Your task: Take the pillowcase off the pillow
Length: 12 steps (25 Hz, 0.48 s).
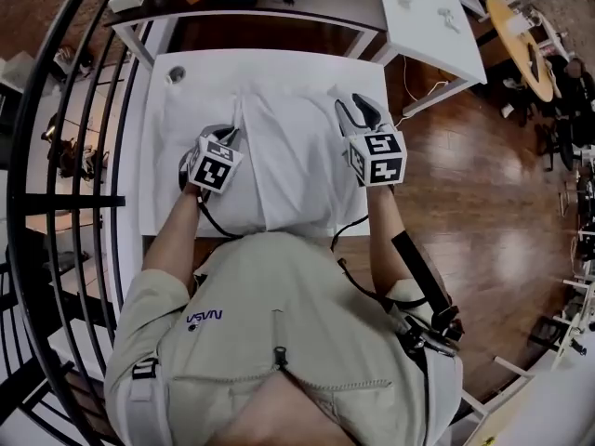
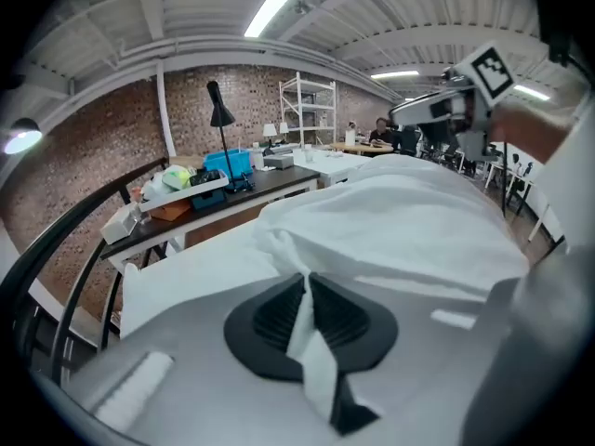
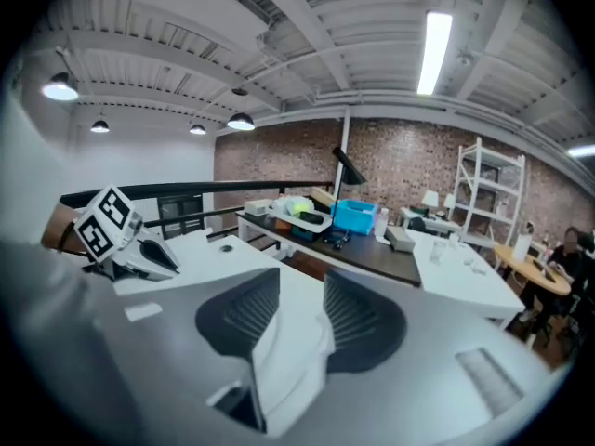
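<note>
A white pillow in its pillowcase (image 1: pixel 288 156) lies on the white table (image 1: pixel 186 119), its near end at the table's front edge. My left gripper (image 1: pixel 228 137) sits at the pillow's left side, shut on a thin fold of pillowcase (image 2: pixel 302 319) that runs between its pads. My right gripper (image 1: pixel 358 110) is at the pillow's far right corner. In the right gripper view its jaws (image 3: pixel 302 295) stand apart, with a loose bulge of white fabric (image 3: pixel 288 351) lying low between them and not squeezed. Each gripper shows in the other's view: the right gripper (image 2: pixel 446 105), the left gripper (image 3: pixel 130 249).
A small round object (image 1: pixel 175 75) rests at the table's far left corner. Behind stands a dark desk (image 1: pixel 279 3) with a blue box (image 3: pixel 353 216) and a lamp. A second white table (image 1: pixel 432 21) is at the back right. A black metal railing (image 1: pixel 88 156) runs along the left.
</note>
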### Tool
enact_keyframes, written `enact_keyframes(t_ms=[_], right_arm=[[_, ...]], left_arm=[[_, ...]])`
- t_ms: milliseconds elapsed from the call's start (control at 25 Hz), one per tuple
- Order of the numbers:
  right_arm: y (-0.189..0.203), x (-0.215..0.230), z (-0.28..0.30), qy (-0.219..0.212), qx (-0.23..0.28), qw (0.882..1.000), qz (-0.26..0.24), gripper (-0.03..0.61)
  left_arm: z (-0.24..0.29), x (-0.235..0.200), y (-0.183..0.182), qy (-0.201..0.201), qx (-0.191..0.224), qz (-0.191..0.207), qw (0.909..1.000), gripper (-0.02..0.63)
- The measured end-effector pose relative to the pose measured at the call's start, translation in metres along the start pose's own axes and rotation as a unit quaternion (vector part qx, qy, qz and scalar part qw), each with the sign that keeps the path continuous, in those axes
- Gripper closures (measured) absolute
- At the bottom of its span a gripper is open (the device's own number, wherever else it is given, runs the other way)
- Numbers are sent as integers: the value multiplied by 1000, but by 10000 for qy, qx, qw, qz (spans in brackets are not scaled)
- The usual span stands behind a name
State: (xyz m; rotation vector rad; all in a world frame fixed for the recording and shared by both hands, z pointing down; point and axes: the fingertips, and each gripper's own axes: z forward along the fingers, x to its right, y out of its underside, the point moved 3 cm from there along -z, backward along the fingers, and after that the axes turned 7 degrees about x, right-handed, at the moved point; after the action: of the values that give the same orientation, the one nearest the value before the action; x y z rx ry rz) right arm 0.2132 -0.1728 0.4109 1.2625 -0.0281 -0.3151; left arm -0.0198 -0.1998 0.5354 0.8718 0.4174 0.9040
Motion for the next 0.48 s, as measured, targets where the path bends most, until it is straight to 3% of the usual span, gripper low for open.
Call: enact_keyframes(t_ms=[240,400,440,480], right_arm=[[31,-20,61,-796,-1006,9908,-443,425],[59,-39,81,-1250,-1732,9744,-700,425],[64,-42,83,-1348,-1863,9700,-785,435],[65,-44,85,-1383,-1933,9672,-896,507]], left_arm=[[-54,17,-13,-224,844,-112,9961,597],[-83,17,-26,-417,1419,-92,9890,597],[-90,17,-29,-432,1541,-117,9870,597],[-95,17,-32,-431,1668,-181,9849,598]])
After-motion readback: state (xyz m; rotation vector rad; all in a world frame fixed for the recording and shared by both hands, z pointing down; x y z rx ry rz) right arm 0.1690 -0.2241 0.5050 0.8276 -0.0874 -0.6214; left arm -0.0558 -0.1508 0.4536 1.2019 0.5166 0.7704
